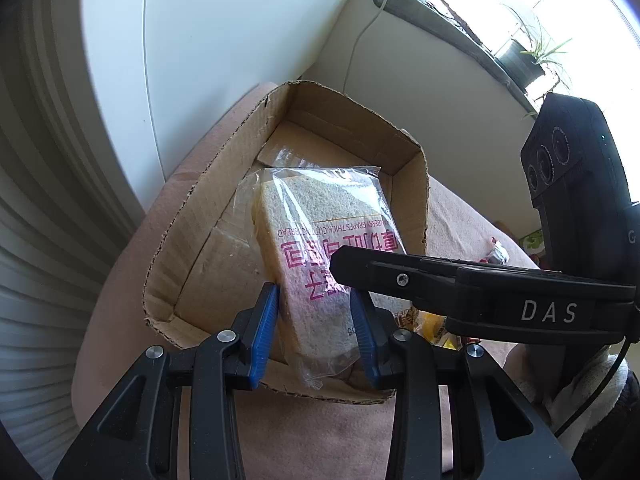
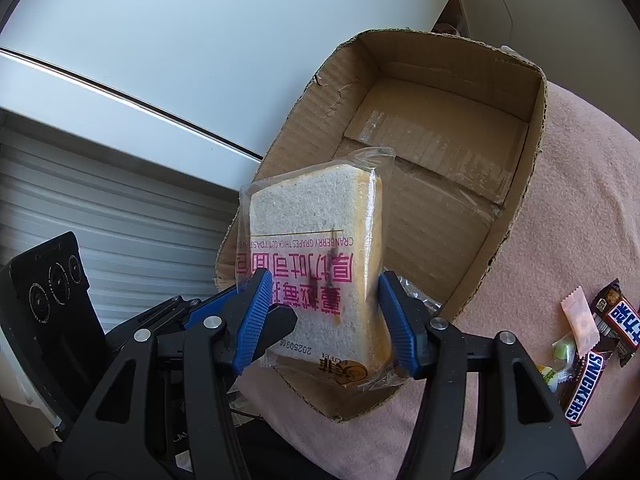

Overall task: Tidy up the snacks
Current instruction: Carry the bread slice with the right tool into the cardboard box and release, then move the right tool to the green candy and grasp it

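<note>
While both grippers meet on one packet, this is what shows, line by line.

Packet: a thick slice of bread in a clear bag, the bread packet (image 1: 320, 248) (image 2: 320, 264), held tilted above the open cardboard box (image 1: 192, 216) (image 2: 460, 184), low centre of both views.
Packet print: upside-down pink letters; the right wrist view reads "CRANBERRY GRAPES THICK CUT TOAST", with large pink Chinese characters under it and a partly hidden date code starting "2025" near the lower edge.
Left gripper (image 1: 318, 332): jaws part-way open, blue pads pressed on both sides of the packet's lower end; it has hold of the packet.
Right gripper (image 2: 324, 320): jaws opened a little wider, blue pads clamped on the slice's two edges; it holds the same packet.
Gripper writing: in the left wrist view the right gripper's black body crosses the right of the frame, marked "DAS" in white.
Box: plain brown cardboard, torn rim, clear tape along the floor seam, no readable print; it sits on a pink cloth (image 1: 120, 300) (image 2: 580, 184).
Loose snacks: at the right edge of the right wrist view, on the cloth beside the box, two Snickers bars (image 2: 586, 384), one reading "SNICKERS", a pale pink sachet (image 2: 580, 316) and small green-wrapped sweets (image 2: 562, 354).
Other wrappers: a yellow packet shows under the right gripper in the left wrist view; its print is unreadable.
</note>
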